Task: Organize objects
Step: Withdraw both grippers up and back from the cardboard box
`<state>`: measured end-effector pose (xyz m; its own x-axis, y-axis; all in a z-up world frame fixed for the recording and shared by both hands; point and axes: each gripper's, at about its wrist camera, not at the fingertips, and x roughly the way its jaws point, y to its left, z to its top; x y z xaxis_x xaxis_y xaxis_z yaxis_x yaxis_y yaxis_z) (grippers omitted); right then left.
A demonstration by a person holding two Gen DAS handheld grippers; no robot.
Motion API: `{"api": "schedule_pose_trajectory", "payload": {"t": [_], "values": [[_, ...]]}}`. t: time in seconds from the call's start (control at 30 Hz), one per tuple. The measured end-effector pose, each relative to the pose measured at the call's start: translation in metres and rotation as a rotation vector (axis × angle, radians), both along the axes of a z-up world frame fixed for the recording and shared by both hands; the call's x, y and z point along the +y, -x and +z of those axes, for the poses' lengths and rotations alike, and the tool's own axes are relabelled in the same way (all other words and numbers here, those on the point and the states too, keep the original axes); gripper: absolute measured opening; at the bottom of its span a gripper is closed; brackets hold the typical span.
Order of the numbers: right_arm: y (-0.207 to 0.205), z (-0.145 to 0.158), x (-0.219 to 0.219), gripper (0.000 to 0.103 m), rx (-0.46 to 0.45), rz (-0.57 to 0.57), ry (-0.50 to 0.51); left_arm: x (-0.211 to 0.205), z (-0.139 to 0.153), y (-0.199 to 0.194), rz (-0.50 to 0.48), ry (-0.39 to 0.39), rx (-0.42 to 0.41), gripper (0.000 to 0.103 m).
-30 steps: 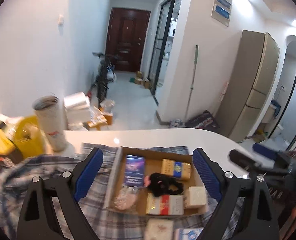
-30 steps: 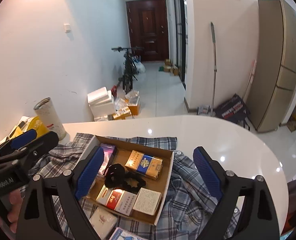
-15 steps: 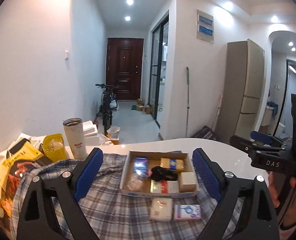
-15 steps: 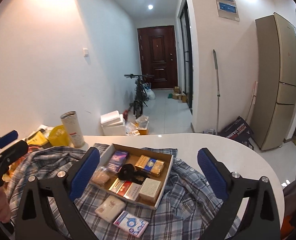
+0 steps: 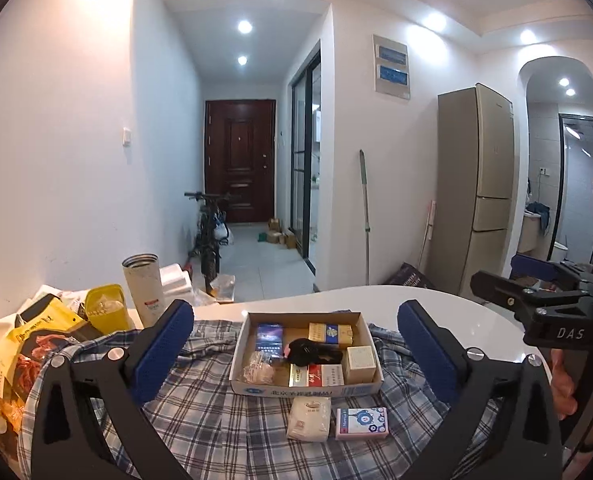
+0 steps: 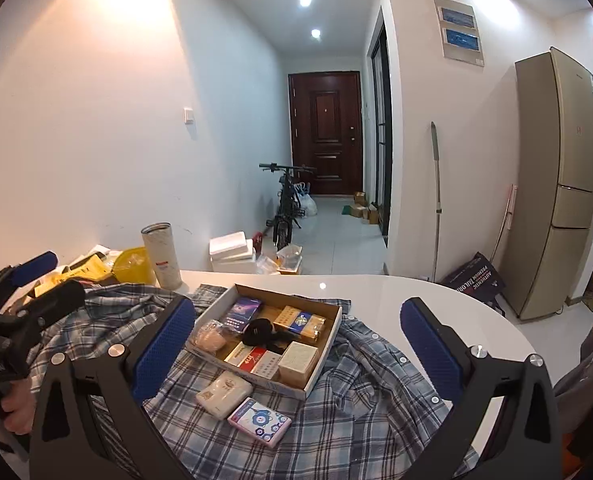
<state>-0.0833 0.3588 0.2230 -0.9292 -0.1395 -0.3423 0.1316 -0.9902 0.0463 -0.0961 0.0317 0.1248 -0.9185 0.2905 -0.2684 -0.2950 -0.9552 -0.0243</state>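
Observation:
An open cardboard box [image 5: 304, 390] lies on a plaid shirt [image 5: 216, 420] spread over the white table [image 5: 376, 300]. It holds a blue pack [image 5: 269, 340], a gold pack [image 5: 330, 333], a black item [image 5: 310, 352], a red-and-white pack [image 5: 316, 375], a cream box [image 5: 361, 364] and a plastic-wrapped item. A white packet [image 5: 309, 418] and a pink-and-blue pack [image 5: 361, 423] lie in front of the box. My left gripper [image 5: 294, 320] hovers before the box, jaws opening, nothing held. My right gripper [image 6: 298, 316] does the same from the right, jaws opening and empty.
A tall tumbler [image 5: 144, 288], a yellow container [image 5: 104, 308] and snack bags [image 5: 36, 336] crowd the table's left end. The table's curved edge [image 6: 496, 320] runs on the right. Beyond are a hallway with a bicycle [image 6: 286, 204] and a fridge [image 6: 556, 184].
Both grippers have drawn back and risen from the box, which now looks smaller and farther. The two packs in front of it are now fully in view. Both pairs of jaws stand wider.

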Motion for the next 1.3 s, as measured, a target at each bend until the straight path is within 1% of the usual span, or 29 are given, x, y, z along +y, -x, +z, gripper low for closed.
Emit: {"api": "schedule_pose_trajectory", "payload": {"t": [0.07,0.3,0.37,0.5,0.63,0.7,0.77,0.83,0.9,1.03,1.13,1.2,1.3], "values": [[-0.004,0.000,0.002,0.103,0.017,-0.010,-0.004,0.003,0.000,-0.004,-0.012,0.005,0.006,0.103],[-0.007,-0.003,0.006,0.103,0.018,-0.007,0.013,0.007,-0.003,-0.013,-0.045,0.021,0.038,0.103],[-0.008,-0.006,0.006,0.103,0.023,-0.004,0.004,0.007,-0.005,-0.012,-0.045,0.016,0.031,0.103],[-0.008,-0.013,0.005,0.103,0.025,0.005,-0.010,0.005,-0.015,-0.001,-0.022,0.010,-0.001,0.103],[-0.003,-0.019,0.007,0.103,0.007,0.018,0.002,0.006,-0.031,0.020,-0.027,0.012,-0.083,0.103],[0.001,-0.026,0.009,0.103,-0.007,0.030,0.019,0.009,-0.043,0.028,-0.030,0.033,-0.106,0.103],[0.003,-0.029,0.009,0.103,-0.011,0.031,0.019,0.012,-0.057,0.035,-0.018,0.058,-0.127,0.103],[0.008,-0.039,0.009,0.103,-0.031,0.031,0.008,0.015,-0.071,0.042,-0.016,0.068,-0.154,0.103],[0.013,-0.046,0.009,0.103,-0.048,0.036,0.003,0.017,-0.083,0.047,-0.011,0.064,-0.165,0.103],[0.023,-0.064,0.005,0.103,-0.089,0.045,-0.003,0.018,-0.097,0.053,-0.013,0.062,-0.179,0.103],[0.029,-0.073,0.004,0.103,-0.110,0.050,-0.006,0.013,-0.105,0.056,0.010,0.038,-0.198,0.103],[0.036,-0.084,0.005,0.103,-0.137,0.052,-0.005,0.005,-0.109,0.059,0.057,0.001,-0.218,0.103],[0.042,-0.093,0.006,0.103,-0.164,0.053,0.004,-0.003,-0.112,0.064,0.063,-0.038,-0.241,0.103]]}}
